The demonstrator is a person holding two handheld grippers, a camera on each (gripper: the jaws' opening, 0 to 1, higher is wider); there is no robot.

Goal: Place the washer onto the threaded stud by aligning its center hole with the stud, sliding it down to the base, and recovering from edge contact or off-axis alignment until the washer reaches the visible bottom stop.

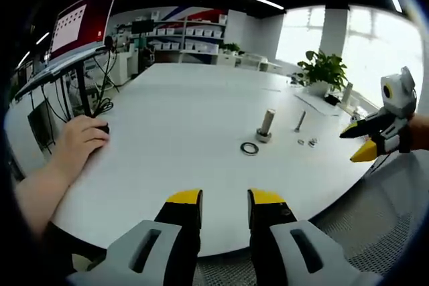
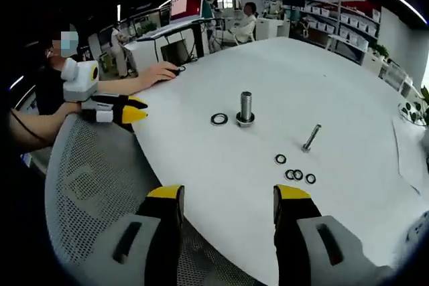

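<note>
Your washer [image 2: 219, 119] is a dark flat ring with a wide center hole, lying flat on the white table [image 2: 335, 72], just beside the threaded stud [image 2: 245, 108] and not touching it; in the left gripper view the washer [image 1: 249, 148] lies in front of the stud [image 1: 265, 125]. The stud stands upright, metallic grey, on a wider base. Your left gripper [image 1: 224, 207] has its jaws parted, holding nothing, near the table edge. Your right gripper [image 2: 228, 204] is likewise spread wide and empty. A loose bolt [image 2: 311, 137] lies on its side, with four small dark rings [image 2: 295, 171] near it. A person's hand [image 1: 79, 137] rests on the table by a laptop [image 1: 80, 23].
</note>
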